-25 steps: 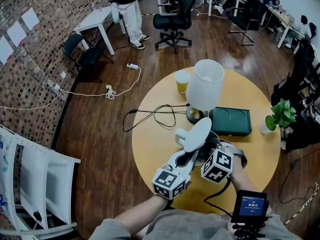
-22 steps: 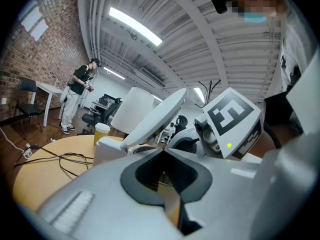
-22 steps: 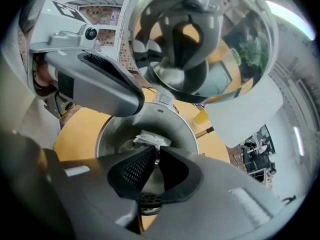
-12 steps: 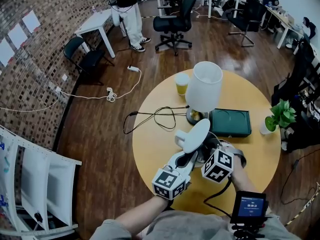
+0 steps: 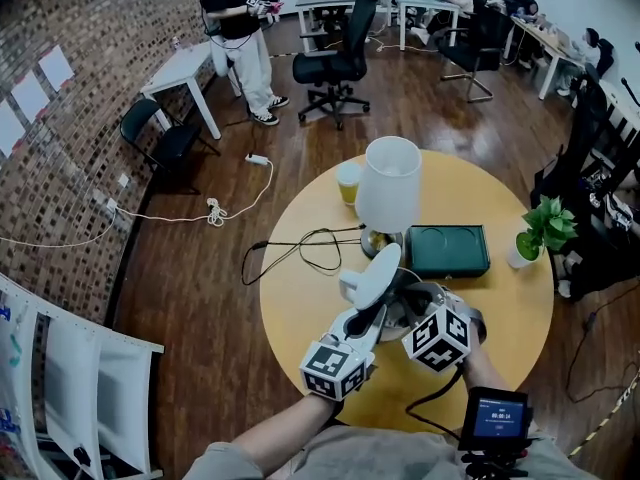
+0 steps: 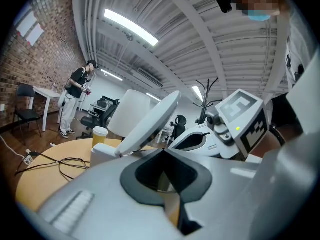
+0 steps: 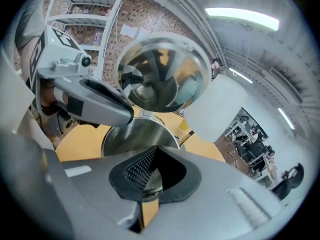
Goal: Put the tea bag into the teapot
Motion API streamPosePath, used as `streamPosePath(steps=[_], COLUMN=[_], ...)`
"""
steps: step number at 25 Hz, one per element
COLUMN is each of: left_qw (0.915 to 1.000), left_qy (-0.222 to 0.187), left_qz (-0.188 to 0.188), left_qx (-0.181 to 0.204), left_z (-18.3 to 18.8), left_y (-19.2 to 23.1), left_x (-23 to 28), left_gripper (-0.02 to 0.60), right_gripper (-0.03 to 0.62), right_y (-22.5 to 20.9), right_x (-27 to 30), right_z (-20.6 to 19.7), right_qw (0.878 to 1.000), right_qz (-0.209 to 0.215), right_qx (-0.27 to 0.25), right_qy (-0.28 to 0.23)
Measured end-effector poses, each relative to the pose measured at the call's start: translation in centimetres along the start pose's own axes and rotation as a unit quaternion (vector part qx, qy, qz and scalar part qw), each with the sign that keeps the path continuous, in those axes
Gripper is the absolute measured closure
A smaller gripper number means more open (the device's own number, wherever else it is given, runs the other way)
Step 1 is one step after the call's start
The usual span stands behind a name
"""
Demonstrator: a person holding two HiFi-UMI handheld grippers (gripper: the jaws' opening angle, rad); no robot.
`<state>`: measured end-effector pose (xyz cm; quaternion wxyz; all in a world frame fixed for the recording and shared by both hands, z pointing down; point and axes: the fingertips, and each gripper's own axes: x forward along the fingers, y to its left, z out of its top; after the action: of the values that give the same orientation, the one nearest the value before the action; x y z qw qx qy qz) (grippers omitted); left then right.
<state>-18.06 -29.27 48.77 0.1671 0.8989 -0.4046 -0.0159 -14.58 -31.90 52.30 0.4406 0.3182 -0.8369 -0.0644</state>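
Observation:
The teapot (image 7: 127, 139) is a steel pot near the front of the round yellow table (image 5: 300, 308). Its white lid (image 5: 373, 276) is tipped up, with the mirrored underside (image 7: 160, 76) facing my right gripper. In the head view both grippers hide most of the pot. My right gripper (image 5: 415, 306) points down at the pot's mouth from just above. Its jaws have just been closing and are shut with nothing between them (image 7: 150, 176). My left gripper (image 5: 372, 314) lies level beside the raised lid (image 6: 145, 121), its pads together on nothing I can see. No tea bag shows in any view.
Behind the pot are a lamp with a white shade (image 5: 388, 184), a paper cup (image 5: 349, 180) and a dark green tray (image 5: 446, 249). A potted plant (image 5: 545, 230) stands at the right edge and a black cable (image 5: 300, 246) loops on the left. A small screen (image 5: 492, 418) hangs by my body.
The right gripper has lifted a little over the pot and its marker cube has rolled. The left gripper and the raised lid have stayed put. The head view has shifted slightly.

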Motion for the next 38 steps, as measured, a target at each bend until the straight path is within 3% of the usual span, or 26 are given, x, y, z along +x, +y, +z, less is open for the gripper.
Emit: streamPosePath(steps=[5, 11, 20, 29, 38], left_qw=[0.9997, 0.9972, 0.9934, 0.9956, 0.9988], left_qy=[-0.007, -0.013, -0.007, -0.009, -0.01], left_qz=[-0.019, -0.065, -0.106, -0.077, -0.022], left_qx=[0.012, 0.034, 0.042, 0.052, 0.041], left_z=[0.6, 1.9, 1.6, -0.2, -5.9], left_y=[-2.6, -5.8, -8.7, -13.0, -22.7], left_x=[0.4, 0.7, -1.0, -3.3, -4.9], left_gripper=[0.583, 0.583, 0.583, 0.583, 0.583], right_gripper=[0.585, 0.585, 0.586, 0.585, 0.585], right_y=[-0.7, -0.5, 1.1, 4.6, 9.6], right_x=[-4.0, -8.9, -12.8, -16.2, -22.1], right_z=[-0.3, -1.1, -2.0, -3.9, -11.8], right_qw=[0.994, 0.975, 0.958, 0.958, 0.962], right_qz=[-0.044, -0.089, -0.131, -0.106, -0.049], right_qx=[0.077, 0.166, 0.219, 0.213, 0.205], right_qy=[-0.058, -0.114, -0.13, -0.158, -0.176])
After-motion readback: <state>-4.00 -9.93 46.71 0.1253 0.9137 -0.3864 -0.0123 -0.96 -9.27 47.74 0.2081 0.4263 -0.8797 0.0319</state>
